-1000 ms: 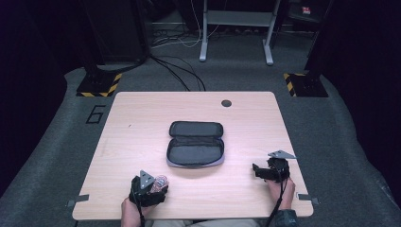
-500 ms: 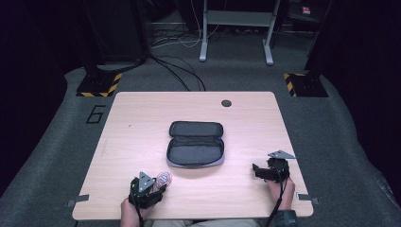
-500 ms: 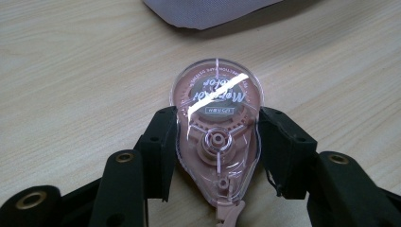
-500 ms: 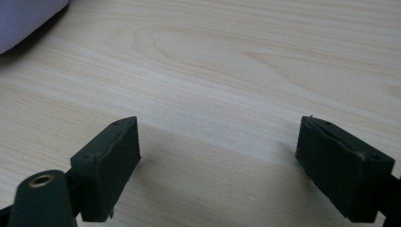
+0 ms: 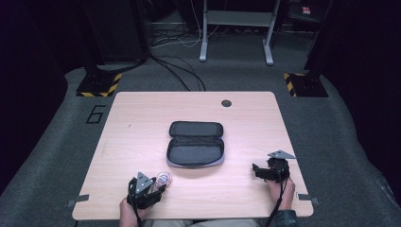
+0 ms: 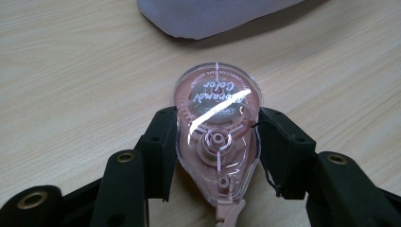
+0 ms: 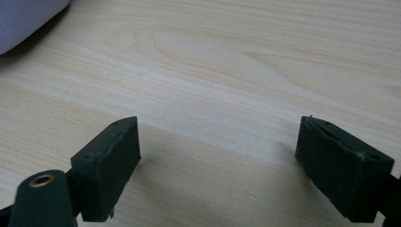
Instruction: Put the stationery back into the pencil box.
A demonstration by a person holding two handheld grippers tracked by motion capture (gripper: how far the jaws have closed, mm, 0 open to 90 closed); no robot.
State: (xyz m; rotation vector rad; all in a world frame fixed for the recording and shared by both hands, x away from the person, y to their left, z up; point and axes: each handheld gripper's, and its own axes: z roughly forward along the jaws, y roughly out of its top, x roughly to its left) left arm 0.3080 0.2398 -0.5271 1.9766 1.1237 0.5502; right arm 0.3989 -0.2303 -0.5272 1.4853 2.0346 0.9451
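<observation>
Left gripper (image 5: 150,188) sits low at the near edge of the table (image 5: 142,118), its jaws clamped on the flanks of a pink tape dispenser (image 6: 216,142), hand (image 5: 126,208) behind it. Right gripper (image 5: 257,170) rests at the table's near right side, jaws spread wide with bare wood between them, hand (image 5: 280,188) gripping from behind.

Glossy clear pink plastic correction tape (image 6: 216,142), matt pale wood-grain table (image 7: 246,61), grey cloth case (image 5: 195,144).

Wooden table (image 5: 142,127), open pencil case (image 5: 195,144) at centre, correction tape (image 5: 163,178) near front edge
</observation>
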